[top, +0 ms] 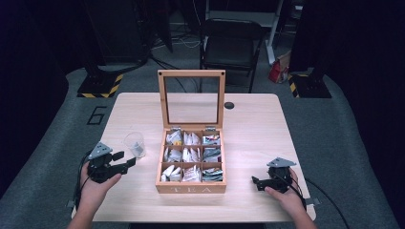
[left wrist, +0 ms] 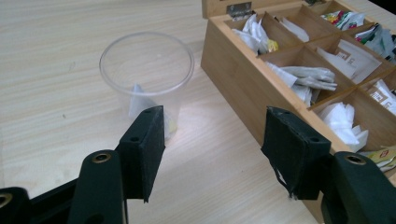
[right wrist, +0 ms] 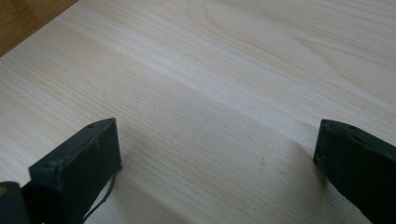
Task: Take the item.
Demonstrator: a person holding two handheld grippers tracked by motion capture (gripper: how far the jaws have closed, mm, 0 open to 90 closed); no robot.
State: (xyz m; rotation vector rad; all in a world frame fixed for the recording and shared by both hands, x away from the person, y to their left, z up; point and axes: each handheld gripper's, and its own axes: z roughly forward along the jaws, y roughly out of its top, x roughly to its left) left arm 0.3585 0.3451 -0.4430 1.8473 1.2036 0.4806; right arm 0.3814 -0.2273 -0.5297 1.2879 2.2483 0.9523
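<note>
Left gripper (top: 125, 160) sat at the near left of the bench (top: 253, 119), held in the left hand (top: 95, 183), jaws apart with nothing between them. In the left gripper view it (left wrist: 212, 140) pointed at the gap between the cup (left wrist: 147, 77) and the tea box (left wrist: 243, 81). Cup, clear plastic, stood upright just left of the box, near the gripper but not touching it; a white tea bag (left wrist: 140, 103) lay inside. Box was at bench centre, glass lid (top: 192, 98) upright at its far side, nine compartments holding tea bags. Right gripper (top: 256, 182) rested at the near right, well apart from the box, held in the right hand (top: 286, 195); jaws wide apart over bare wood, nothing held.
</note>
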